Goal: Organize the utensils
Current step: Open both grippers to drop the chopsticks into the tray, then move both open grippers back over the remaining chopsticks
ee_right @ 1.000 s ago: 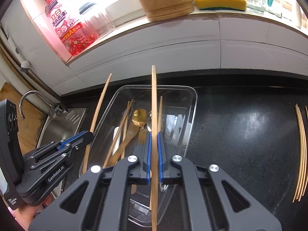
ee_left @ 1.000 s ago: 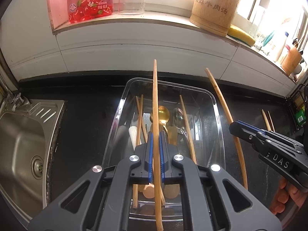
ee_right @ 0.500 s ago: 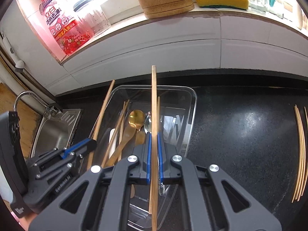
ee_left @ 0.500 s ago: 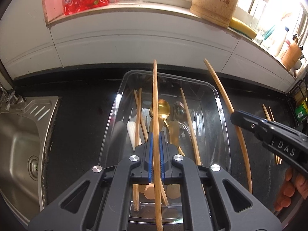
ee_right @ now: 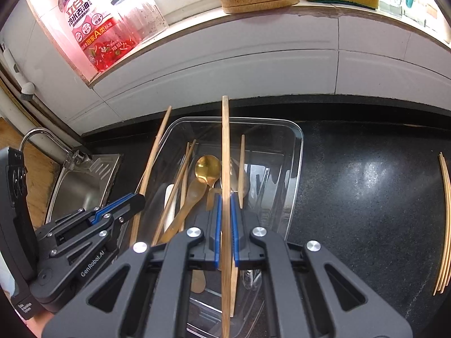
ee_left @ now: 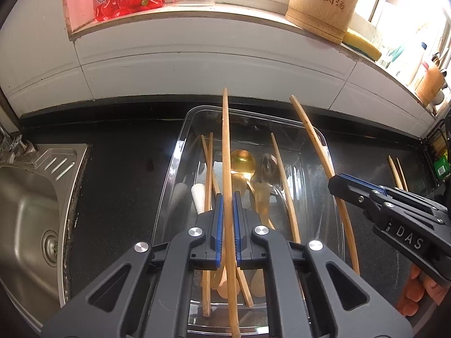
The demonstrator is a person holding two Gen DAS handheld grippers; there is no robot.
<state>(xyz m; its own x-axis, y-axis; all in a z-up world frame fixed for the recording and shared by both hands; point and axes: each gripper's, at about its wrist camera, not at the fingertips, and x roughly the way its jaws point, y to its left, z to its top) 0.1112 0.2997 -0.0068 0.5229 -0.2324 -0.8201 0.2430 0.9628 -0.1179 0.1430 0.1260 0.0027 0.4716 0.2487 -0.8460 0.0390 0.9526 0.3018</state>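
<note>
The left gripper [ee_left: 227, 233] is clamped on one chopstick [ee_left: 225, 146], and the right gripper [ee_right: 225, 233] is clamped on another chopstick [ee_right: 225, 152] — each stick runs straight out between the blue pads and past them toward the back wall. Both are held above the clear tray [ee_left: 336, 197], which sits on the dark counter [ee_right: 366, 197] beside the sink [ee_left: 25, 211]. In the tray lie a gold spoon [ee_left: 242, 160], a silver spoon [ee_left: 267, 169], a wooden spoon [ee_right: 194, 194] and several loose chopsticks.

The step in hand looks like putting this pair away: both sticks are over the tray but not yet let go. The next move, I judge, calls for lowering each stick until it lies along the tray's length, then opening the jaws — keeping the far ends inside the rim so they don't tip out. More chopsticks [ee_right: 444, 225] wait on the counter, well to the right.
</note>
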